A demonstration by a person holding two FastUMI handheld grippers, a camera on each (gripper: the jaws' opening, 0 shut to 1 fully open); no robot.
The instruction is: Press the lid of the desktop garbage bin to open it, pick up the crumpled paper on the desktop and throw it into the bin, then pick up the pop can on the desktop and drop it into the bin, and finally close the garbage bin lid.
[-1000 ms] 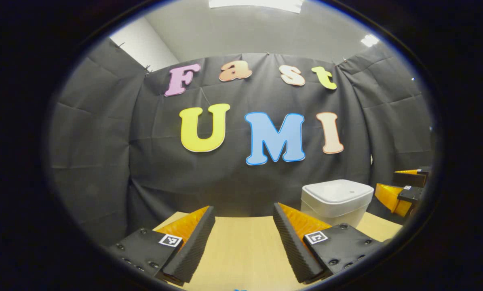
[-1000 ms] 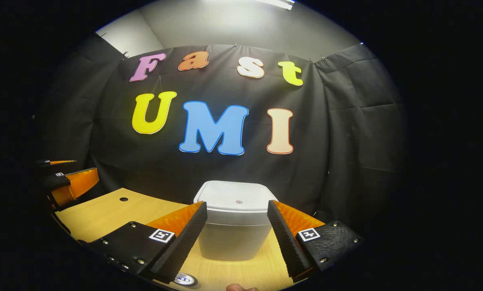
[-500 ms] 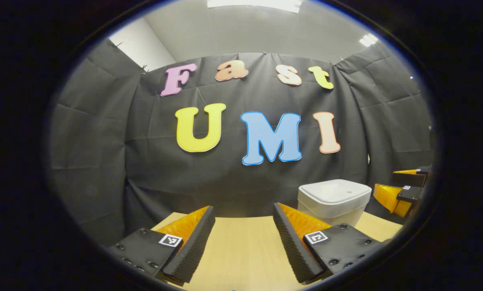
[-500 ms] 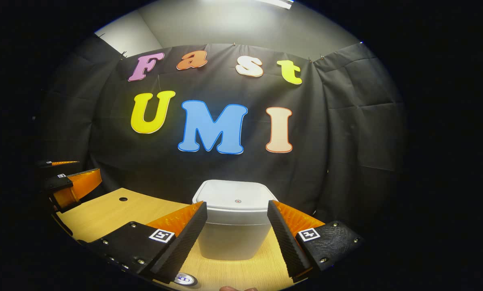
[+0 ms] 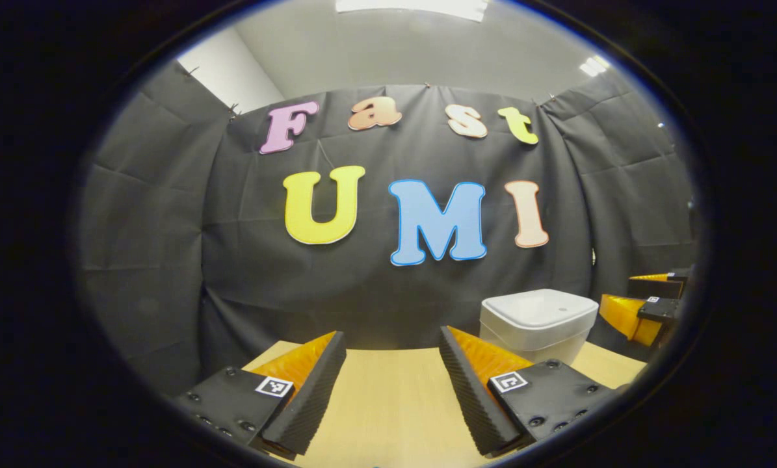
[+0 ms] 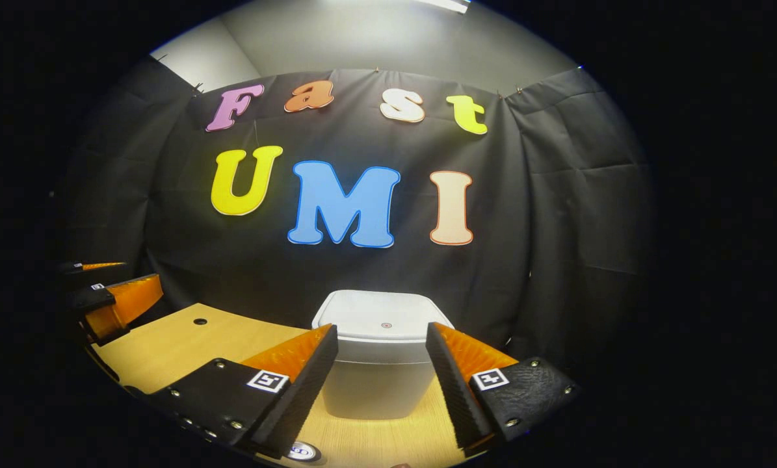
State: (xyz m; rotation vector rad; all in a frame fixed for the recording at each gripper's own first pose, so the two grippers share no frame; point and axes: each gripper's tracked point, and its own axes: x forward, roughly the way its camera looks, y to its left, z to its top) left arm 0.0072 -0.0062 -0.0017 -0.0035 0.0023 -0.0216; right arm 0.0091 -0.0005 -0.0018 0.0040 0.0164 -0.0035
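Pale wood grain covers the light wooden desktop (image 5: 388,403), which runs back to the black cloth wall of the booth.

In the left gripper view, the left gripper (image 5: 393,383) is seen at the bottom with its two fingers spread apart and nothing between them but bare desk. To the right of it stands the white, square, rounded plastic garbage bin (image 5: 539,322), its flat lid (image 5: 541,307) down. At the far right edge, beyond the bin, the right gripper (image 5: 648,305) is seen.

In the right gripper view, the left gripper (image 6: 105,296) is seen at the far left edge, over the desk. A small dark round hole (image 6: 199,321) is set in the desk surface near it. At centre, the bin (image 6: 381,364) stands straight ahead of the right gripper (image 6: 381,380), framed between its two parted fingers; neither finger touches it, and nothing is held. A small red dot (image 6: 386,325) marks the lid (image 6: 383,315) near the middle of its front part. At the bottom edge, the round metal top of a pop can (image 6: 300,450) is partly seen beneath the fingers.

The right gripper is judged the nearer to the bin and square to it, so the lid press would fall to it: forward and down onto the lid. What the bin contains cannot be told with the lid down. The crumpled paper cannot be placed from either view.
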